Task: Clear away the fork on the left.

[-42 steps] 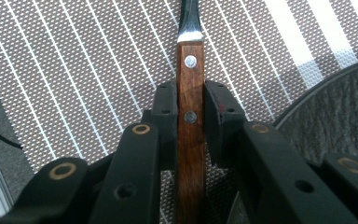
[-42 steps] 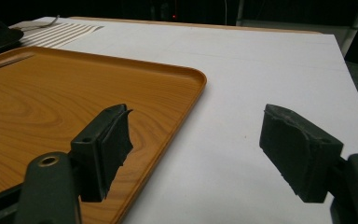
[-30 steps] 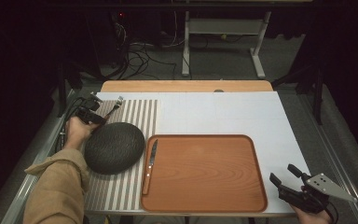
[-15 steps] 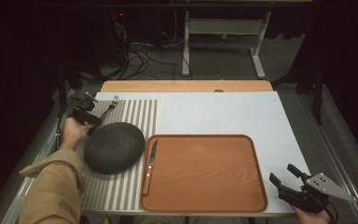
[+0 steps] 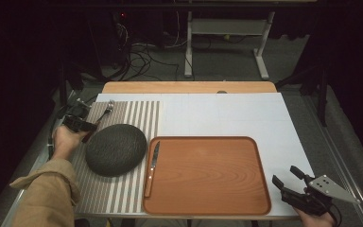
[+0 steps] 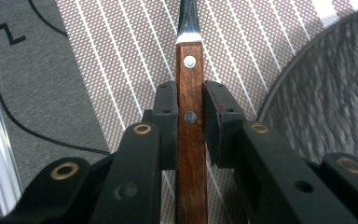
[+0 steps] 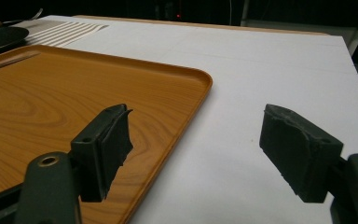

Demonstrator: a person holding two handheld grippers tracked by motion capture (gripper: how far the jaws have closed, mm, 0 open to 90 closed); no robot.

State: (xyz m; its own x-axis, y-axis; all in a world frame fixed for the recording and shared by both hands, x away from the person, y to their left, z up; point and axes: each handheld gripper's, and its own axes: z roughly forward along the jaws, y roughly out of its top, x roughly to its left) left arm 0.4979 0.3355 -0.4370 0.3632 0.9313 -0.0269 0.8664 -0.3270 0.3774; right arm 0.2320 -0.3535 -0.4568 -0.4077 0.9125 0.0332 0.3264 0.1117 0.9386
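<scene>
**A lab rig set as a dining table**

This is a lab or test room. Behind the table [image 5: 227, 113], cables [image 5: 142, 56] sprawl over a grey floor beside a bare metal desk frame [image 5: 227, 33], all in darkness. On the table, a striped placemat [image 5: 137, 113] and tray [image 5: 208, 175] imitate a meal setting.

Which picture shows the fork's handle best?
The left gripper view: the fork has its brown wooden handle, with two rivets, clamped between the left tongs. The high view shows the fork small and far off on the striped mat, its handle mostly behind the tongs.
</scene>
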